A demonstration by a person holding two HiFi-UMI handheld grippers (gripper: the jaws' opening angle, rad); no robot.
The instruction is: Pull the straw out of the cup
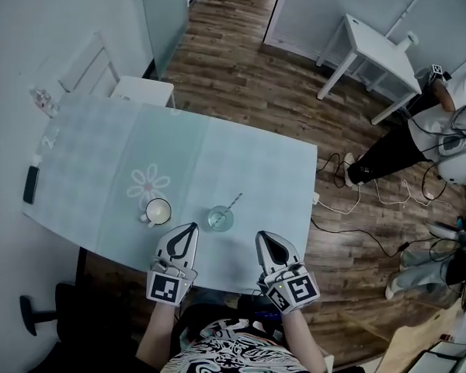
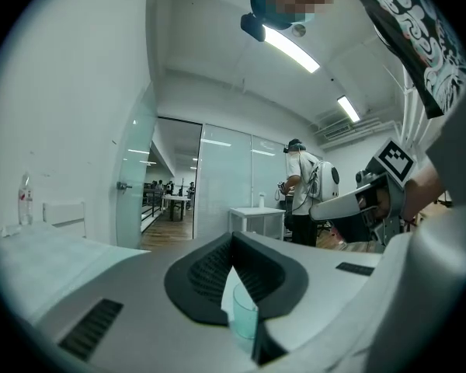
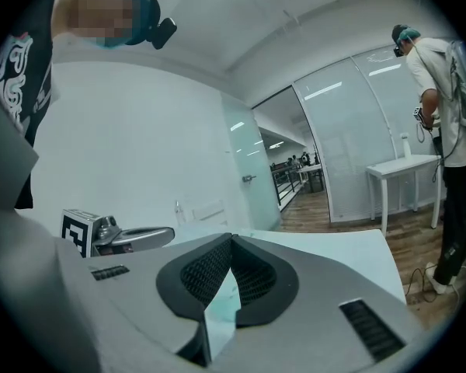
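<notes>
A clear glass cup stands near the front edge of the pale table, with a thin straw leaning out of it toward the upper right. My left gripper hovers just left of the cup with its jaws pressed together and nothing in them. My right gripper is a little right of the cup, also shut and empty. In the left gripper view the cup shows through the slit below the closed jaws of the left gripper. The right gripper shows closed jaws over the table.
A white mug stands left of the cup, by a flower print. A black phone and a bottle lie at the table's left. A white chair, a white side table, floor cables and a person surround it.
</notes>
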